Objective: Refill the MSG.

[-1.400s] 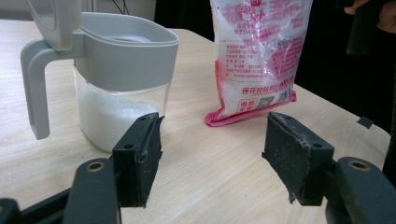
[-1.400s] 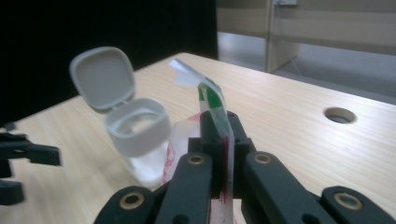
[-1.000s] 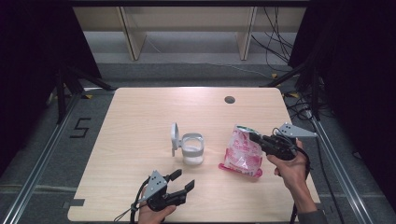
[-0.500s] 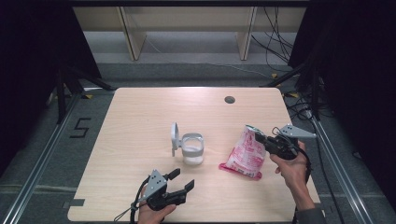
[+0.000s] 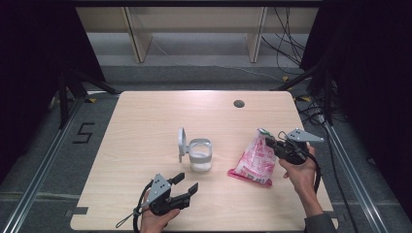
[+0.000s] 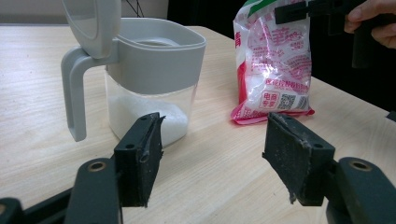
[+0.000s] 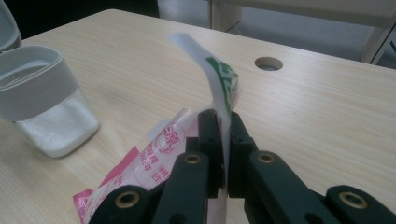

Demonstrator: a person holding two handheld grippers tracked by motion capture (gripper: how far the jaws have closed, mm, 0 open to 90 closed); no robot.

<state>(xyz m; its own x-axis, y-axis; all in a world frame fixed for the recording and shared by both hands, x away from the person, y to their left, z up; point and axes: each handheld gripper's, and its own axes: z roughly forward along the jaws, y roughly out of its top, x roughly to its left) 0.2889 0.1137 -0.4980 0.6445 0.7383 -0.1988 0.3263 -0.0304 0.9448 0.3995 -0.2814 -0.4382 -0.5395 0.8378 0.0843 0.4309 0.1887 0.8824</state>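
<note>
A pink-and-white printed bag (image 5: pixel 255 160) (image 6: pixel 275 70) (image 7: pixel 154 158) leans on the table at the right, bottom edge on the wood. My right gripper (image 5: pixel 269 141) (image 7: pixel 224 121) is shut on its green-marked top corner. A clear jar (image 5: pixel 200 155) (image 6: pixel 149 93) (image 7: pixel 42 107) with a grey collar, a handle and a raised lid (image 5: pixel 181 141) stands mid-table, partly filled with white grains. My left gripper (image 5: pixel 188 181) (image 6: pixel 215 158) rests near the front edge, pointed at the jar. Its jaws have just been closing but stand open, with nothing between them.
The wooden table (image 5: pixel 145 121) has a round cable hole (image 5: pixel 238 103) (image 7: pixel 268 63) at the back right. Shelf legs and loose cables lie on the floor beyond the far edge. Dark curtains flank both sides.
The right gripper has shifted slightly right and down with the bag's top, so the bag leans more toward the right. The left hand stays put.
</note>
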